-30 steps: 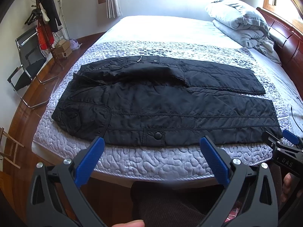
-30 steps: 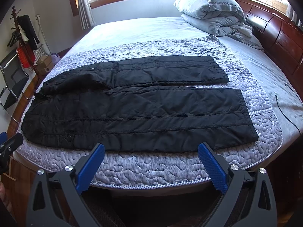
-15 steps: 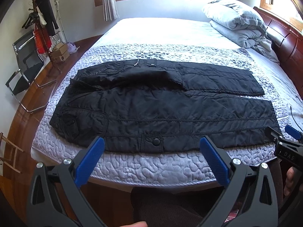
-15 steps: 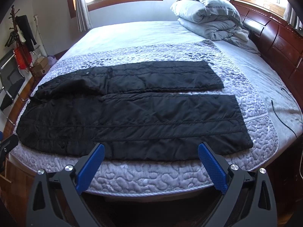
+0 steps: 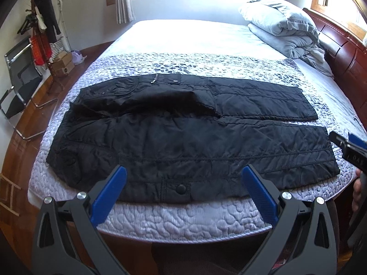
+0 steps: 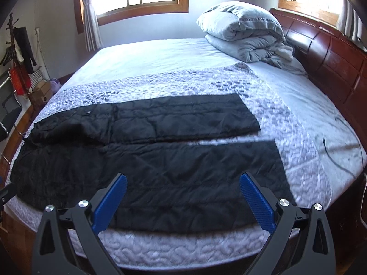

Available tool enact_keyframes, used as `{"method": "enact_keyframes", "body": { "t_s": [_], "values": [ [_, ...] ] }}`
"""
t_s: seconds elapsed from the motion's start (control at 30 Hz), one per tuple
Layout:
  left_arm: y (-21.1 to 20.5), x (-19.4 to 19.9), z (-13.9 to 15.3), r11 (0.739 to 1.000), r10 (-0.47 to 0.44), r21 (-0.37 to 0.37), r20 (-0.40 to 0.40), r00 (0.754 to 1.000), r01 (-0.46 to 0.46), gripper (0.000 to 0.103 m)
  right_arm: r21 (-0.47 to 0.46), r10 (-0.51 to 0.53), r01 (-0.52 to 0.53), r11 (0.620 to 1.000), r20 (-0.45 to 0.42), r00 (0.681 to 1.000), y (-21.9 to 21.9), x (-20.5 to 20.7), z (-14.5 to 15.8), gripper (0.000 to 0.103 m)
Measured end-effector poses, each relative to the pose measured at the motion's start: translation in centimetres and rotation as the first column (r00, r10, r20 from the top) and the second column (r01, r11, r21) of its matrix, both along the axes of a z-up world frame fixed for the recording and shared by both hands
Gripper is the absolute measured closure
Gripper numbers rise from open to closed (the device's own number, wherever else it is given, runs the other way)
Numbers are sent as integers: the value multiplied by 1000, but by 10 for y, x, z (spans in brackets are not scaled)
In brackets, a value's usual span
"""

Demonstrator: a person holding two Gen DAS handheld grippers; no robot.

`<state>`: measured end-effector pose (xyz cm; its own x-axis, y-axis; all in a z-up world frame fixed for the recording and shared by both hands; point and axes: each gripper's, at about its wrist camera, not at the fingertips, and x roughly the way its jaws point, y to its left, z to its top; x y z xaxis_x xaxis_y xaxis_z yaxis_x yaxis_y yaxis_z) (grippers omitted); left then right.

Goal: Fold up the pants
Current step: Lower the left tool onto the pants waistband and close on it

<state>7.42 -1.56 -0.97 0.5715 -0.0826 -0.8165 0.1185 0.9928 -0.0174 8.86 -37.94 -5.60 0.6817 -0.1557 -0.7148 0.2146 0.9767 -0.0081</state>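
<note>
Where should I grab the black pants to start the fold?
Probably the near leg's outer edge. The black pants lie flat, both legs side by side, waist left, cuffs right. Come in low from the bed's near side: left gripper near the snap button, right gripper further toward the cuff. Both hang open.
</note>
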Motion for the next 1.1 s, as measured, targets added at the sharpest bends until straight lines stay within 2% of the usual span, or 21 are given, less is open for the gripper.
{"method": "enact_keyframes", "body": {
  "t_s": [0.1,0.2,0.27,0.33,0.4,0.5,0.57,0.6,0.67,0.73,0.8,0.9,1.03,1.1],
  "values": [
    [19,34,1,999,23,-34,-23,999,-24,2,-81,-6,4,997,-20,1000,-24,31,4,3],
    [52,81,3,997,76,-14,-43,996,-76,2,-200,-51,34,979,-81,995,-65,82,1,3],
    [89,130,2,989,145,12,-88,985,-145,2,-248,-92,57,967,-129,987,-96,118,-6,3],
    [132,176,-4,976,217,-4,-138,967,-219,2,-261,-142,89,961,-192,971,-129,152,-20,3],
    [174,218,-16,956,276,-41,-210,938,-291,2,-301,-199,119,946,-252,947,-161,190,-39,3],
    [235,275,-43,911,364,-72,-322,874,-406,2,-290,-204,111,951,-314,927,-195,233,-63,3],
    [277,309,-68,868,422,-73,-411,808,-491,2,-260,-191,98,961,-359,914,-211,255,-82,3],
    [294,322,-80,847,437,-93,-441,784,-524,2,-233,-177,93,968,-371,912,-215,261,-88,3],
    [312,336,-95,817,466,-98,-468,751,-568,3,-146,-148,97,985,-399,905,-228,277,-104,3],
    [326,349,-110,799,450,-148,-497,742,-583,3,-85,-141,116,990,-416,898,-233,286,-115,3],
    [332,360,-122,799,438,-150,-519,734,-582,3,-41,-126,121,992,-422,898,-238,295,-124,3],
    [333,371,-131,820,430,-122,-514,742,-560,3,-33,-111,107,994,-413,904,-235,304,-131,3],
    [332,388,-152,833,428,-65,-553,715,-549,3,-24,-75,71,997,-400,914,-229,310,-138,3],
    [328,396,-158,848,423,-40,-553,718,-529,3,-20,-49,45,999,-405,913,-225,314,-144,4]
  ]
}}
